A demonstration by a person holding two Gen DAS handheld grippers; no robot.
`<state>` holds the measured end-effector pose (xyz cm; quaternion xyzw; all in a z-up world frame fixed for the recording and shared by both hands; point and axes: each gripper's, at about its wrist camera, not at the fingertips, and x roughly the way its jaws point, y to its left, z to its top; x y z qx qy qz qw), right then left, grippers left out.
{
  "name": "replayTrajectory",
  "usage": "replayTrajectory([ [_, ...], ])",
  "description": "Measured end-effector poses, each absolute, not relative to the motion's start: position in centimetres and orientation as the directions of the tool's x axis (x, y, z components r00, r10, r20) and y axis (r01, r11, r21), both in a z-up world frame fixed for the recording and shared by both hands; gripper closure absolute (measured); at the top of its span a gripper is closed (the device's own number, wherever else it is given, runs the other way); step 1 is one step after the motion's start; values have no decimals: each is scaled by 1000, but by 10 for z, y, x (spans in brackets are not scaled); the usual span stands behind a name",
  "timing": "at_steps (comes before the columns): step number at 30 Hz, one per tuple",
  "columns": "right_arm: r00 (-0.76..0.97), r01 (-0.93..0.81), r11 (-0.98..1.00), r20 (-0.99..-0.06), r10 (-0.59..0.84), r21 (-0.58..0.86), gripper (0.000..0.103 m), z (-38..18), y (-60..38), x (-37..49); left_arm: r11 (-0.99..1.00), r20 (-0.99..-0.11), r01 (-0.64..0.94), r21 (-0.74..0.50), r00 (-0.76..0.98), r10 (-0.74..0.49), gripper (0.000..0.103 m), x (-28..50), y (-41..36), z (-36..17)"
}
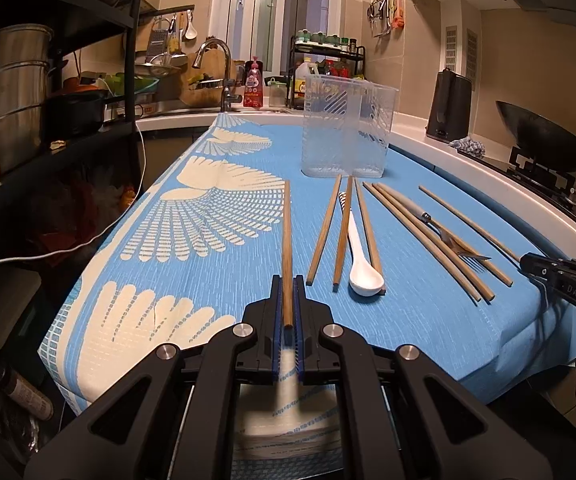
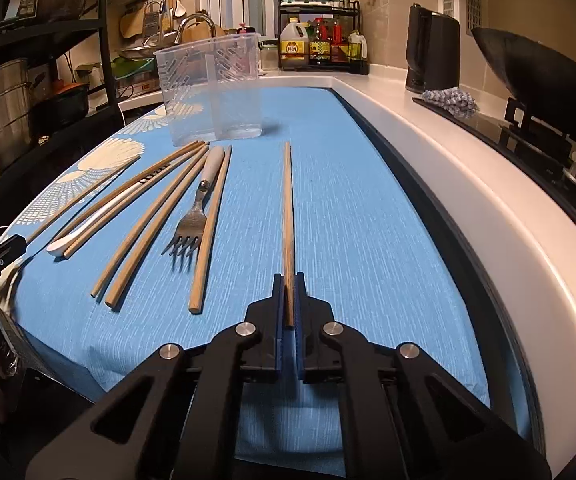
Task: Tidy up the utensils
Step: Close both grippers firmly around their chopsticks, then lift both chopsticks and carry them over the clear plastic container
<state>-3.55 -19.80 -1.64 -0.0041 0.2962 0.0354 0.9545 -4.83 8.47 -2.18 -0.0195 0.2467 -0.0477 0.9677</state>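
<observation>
My left gripper [image 1: 287, 282] is shut on the near end of a wooden chopstick [image 1: 287, 240] that points away over the blue cloth [image 1: 408, 320]. My right gripper [image 2: 288, 280] is shut on another wooden chopstick [image 2: 287, 208], also pointing away. Between them on the cloth lie several loose chopsticks [image 1: 324, 228] [image 2: 144, 224], a white spoon [image 1: 362, 272] [image 2: 88, 224] and a metal fork with a pale handle [image 1: 444, 232] [image 2: 198, 208]. A clear plastic two-compartment utensil holder [image 1: 348, 128] [image 2: 212, 92] stands upright at the far end of the cloth.
A sink with a tap [image 1: 216, 68] and a bottle rack [image 2: 320, 40] are at the back. A black kettle [image 2: 432, 52], a blue rag [image 2: 452, 102] and a wok on the stove [image 2: 536, 80] stand to the right. Black shelves with steel pots [image 1: 8, 92] are left.
</observation>
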Motion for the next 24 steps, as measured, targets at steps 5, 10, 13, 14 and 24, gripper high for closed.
replayTrajectory([
  [5, 867, -72, 997, -494, 63, 1, 98, 18, -197, -46, 994, -436, 86, -61, 894, -104, 98, -53, 86, -4],
  [10, 914, -75, 997, -401, 61, -18, 99, 64, -198, -56, 994, -374, 100, -30, 921, -104, 98, -55, 83, 25],
  [13, 927, -88, 996, -368, 74, -23, 99, 88, -198, -55, 994, -346, 105, -19, 933, -105, 98, -52, 83, 42],
  [14, 930, -91, 996, -360, 77, -23, 99, 93, -198, -54, 995, -337, 103, -17, 936, -103, 98, -51, 83, 46],
  [24, 933, -111, 994, -346, 101, -10, 99, 148, -196, -22, 992, -293, 121, -27, 948, -124, 98, -18, 94, 107],
])
